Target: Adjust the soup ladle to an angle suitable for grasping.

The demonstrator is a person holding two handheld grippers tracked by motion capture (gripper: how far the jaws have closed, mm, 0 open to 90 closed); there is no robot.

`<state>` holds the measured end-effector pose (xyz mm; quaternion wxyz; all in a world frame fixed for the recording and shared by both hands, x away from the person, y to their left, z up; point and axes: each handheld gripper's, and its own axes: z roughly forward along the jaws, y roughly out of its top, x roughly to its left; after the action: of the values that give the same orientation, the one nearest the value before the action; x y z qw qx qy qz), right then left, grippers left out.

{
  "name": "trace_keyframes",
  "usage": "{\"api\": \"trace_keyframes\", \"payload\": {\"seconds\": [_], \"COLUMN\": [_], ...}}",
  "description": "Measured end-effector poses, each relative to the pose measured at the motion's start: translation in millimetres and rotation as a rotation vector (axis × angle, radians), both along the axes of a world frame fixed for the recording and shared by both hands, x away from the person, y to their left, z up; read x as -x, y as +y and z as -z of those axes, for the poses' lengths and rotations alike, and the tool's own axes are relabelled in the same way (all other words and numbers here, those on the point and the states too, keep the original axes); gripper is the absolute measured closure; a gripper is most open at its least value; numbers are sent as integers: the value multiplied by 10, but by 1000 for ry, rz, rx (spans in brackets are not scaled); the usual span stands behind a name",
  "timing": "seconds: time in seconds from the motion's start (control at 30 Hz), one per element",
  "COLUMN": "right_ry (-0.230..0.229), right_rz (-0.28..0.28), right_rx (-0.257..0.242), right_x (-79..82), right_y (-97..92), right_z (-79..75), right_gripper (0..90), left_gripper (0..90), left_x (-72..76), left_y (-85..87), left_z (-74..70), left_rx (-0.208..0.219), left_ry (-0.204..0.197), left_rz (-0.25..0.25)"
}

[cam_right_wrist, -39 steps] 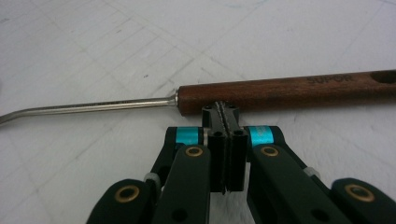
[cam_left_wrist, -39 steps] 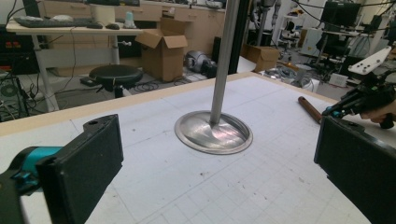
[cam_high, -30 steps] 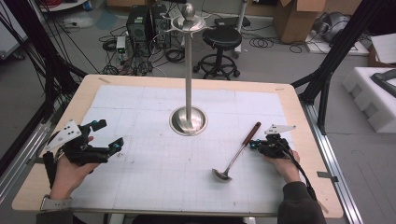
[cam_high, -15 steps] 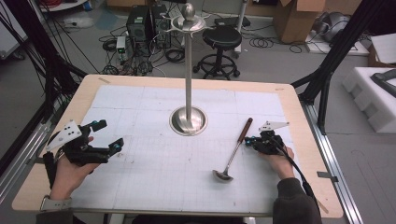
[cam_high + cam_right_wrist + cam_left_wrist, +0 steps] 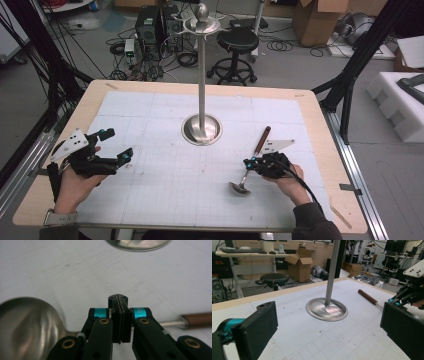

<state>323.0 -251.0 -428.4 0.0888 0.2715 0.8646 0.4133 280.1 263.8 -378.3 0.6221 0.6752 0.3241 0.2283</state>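
Observation:
A metal ladle (image 5: 248,170) with a brown wooden handle lies on the white gridded mat, bowl toward me. My right gripper (image 5: 249,163) is shut, nothing showing between its pads, and sits right over the ladle's shaft. In the right gripper view the closed jaws (image 5: 118,300) point across the shaft, with the ladle bowl (image 5: 22,325) at left and the wooden handle (image 5: 197,320) at right. My left gripper (image 5: 116,144) is held open over the mat's left side with nothing in it. A tall metal stand (image 5: 201,129) with hooks on top rises mid-table.
The stand's round base (image 5: 326,309) lies between the two grippers. The mat (image 5: 165,180) covers most of the wooden table (image 5: 327,150). Stools, boxes and cables stand on the floor beyond the far edge.
My right gripper has moved left, from beside the ladle to over its shaft. The ladle's handle end has swung slightly left. My left gripper has stayed put.

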Motion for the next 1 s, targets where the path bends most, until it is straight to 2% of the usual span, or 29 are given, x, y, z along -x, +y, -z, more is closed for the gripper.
{"api": "trace_keyframes", "payload": {"seconds": [0.07,0.13,0.17,0.2,0.33,0.5,0.67,1.0], "right_ry": [12,29,29,40,48,60,62,89], "right_rz": [-10,-39,-39,-56,-59,-50,-58,-66], "right_rx": [5,25,25,39,77,86,115,78], "right_x": [3,-13,-13,-21,-52,-63,-3,123], "right_y": [67,240,240,332,423,399,361,154], "right_z": [19,82,82,114,135,128,110,127], "right_gripper": [900,900,900,900,900,900,900,900], "left_gripper": [17,17,17,18,17,17,17,17], "left_x": [0,6,6,9,12,13,12,6], "left_y": [-1,17,17,27,35,38,41,24], "left_z": [0,-6,-6,-9,-4,-6,-6,2], "left_rx": [0,6,6,13,15,14,18,9], "left_ry": [-1,-1,-1,-3,-1,-4,-3,1], "left_rz": [1,-2,-2,-3,-2,-2,-2,1]}}
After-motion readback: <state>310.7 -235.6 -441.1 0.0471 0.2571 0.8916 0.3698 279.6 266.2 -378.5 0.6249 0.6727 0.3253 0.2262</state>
